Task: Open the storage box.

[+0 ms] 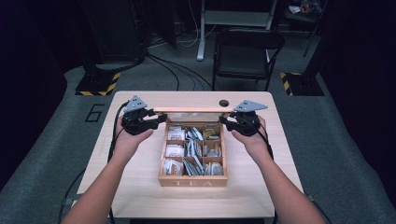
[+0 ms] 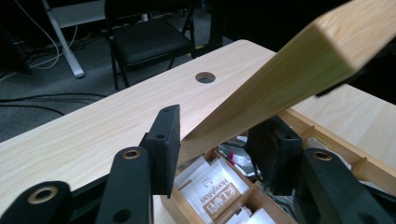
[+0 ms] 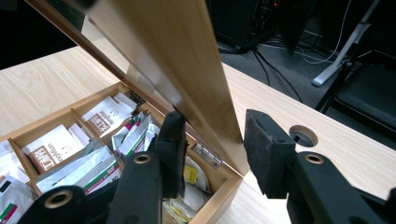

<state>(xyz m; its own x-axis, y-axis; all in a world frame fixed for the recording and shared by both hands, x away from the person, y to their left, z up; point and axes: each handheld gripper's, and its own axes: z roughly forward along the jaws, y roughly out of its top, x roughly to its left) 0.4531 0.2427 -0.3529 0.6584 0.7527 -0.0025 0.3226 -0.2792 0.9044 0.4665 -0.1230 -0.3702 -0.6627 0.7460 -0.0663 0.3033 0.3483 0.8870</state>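
A wooden tea box (image 1: 192, 181) marked TEA sits mid-table with several compartments of tea bags (image 1: 191, 151). Its glass-paned lid (image 1: 191, 110) stands raised at the back. My left gripper (image 1: 159, 119) is at the lid's left end; in the left gripper view its gripper (image 2: 215, 144) has both pads against the lid (image 2: 303, 65), shut on it. My right gripper (image 1: 226, 120) is at the lid's right end. In the right gripper view that gripper (image 3: 212, 135) straddles the lid (image 3: 177, 46): one pad touches the inner face, the other stands a sliver off the outer face.
The light wooden table (image 1: 140, 186) has a round cable hole (image 1: 224, 102) just behind the box. A black folding chair (image 1: 247, 51) and floor cables lie beyond the far edge. A metal hinge (image 3: 208, 156) joins lid and box at the back corner.
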